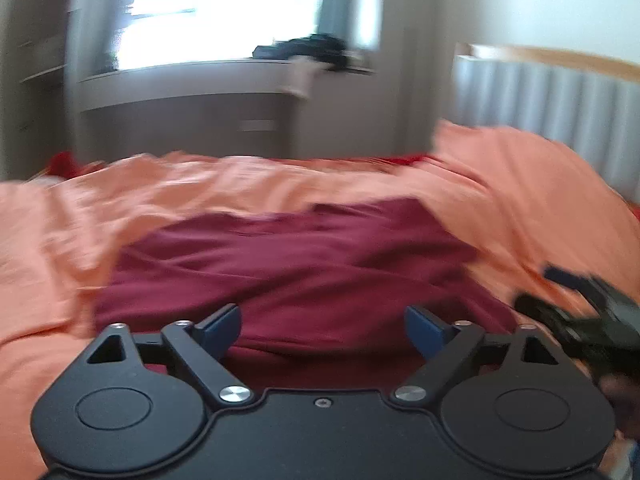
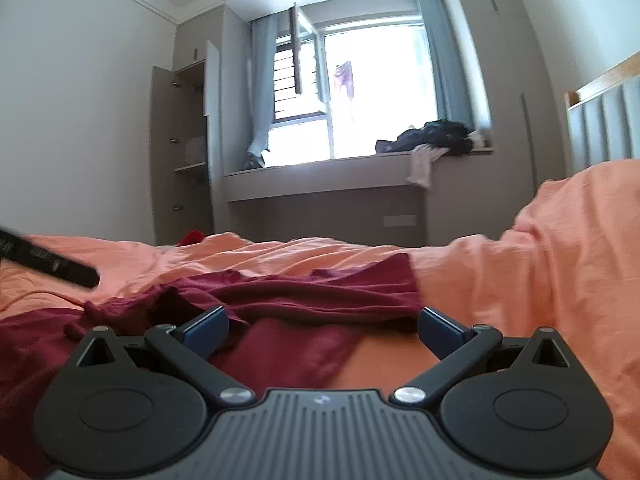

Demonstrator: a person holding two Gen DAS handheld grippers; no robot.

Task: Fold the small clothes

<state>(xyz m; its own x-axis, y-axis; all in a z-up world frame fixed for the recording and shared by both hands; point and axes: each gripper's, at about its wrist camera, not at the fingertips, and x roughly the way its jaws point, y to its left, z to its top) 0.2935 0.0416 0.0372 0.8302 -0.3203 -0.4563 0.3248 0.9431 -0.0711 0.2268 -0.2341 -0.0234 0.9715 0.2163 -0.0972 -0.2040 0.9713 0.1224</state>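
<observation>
A dark red garment (image 1: pixel 304 272) lies spread on an orange bed sheet (image 1: pixel 60 240). My left gripper (image 1: pixel 324 326) is open and empty, low over the garment's near edge. In the right wrist view the same garment (image 2: pixel 304 292) lies rumpled, with a fold raised at its middle. My right gripper (image 2: pixel 323 330) is open and empty, just above the garment's near right part. The right gripper also shows as a dark blurred shape in the left wrist view (image 1: pixel 592 320) at the right. The left gripper's body shows at the left edge of the right wrist view (image 2: pixel 44 262).
The orange sheet is bunched into a high mound at the right (image 2: pixel 580 240). A padded headboard (image 1: pixel 560 108) stands at the far right. Beyond the bed are a window seat (image 2: pixel 332 184) with dark clothes (image 2: pixel 436 138) piled on it and an open wardrobe (image 2: pixel 184 152).
</observation>
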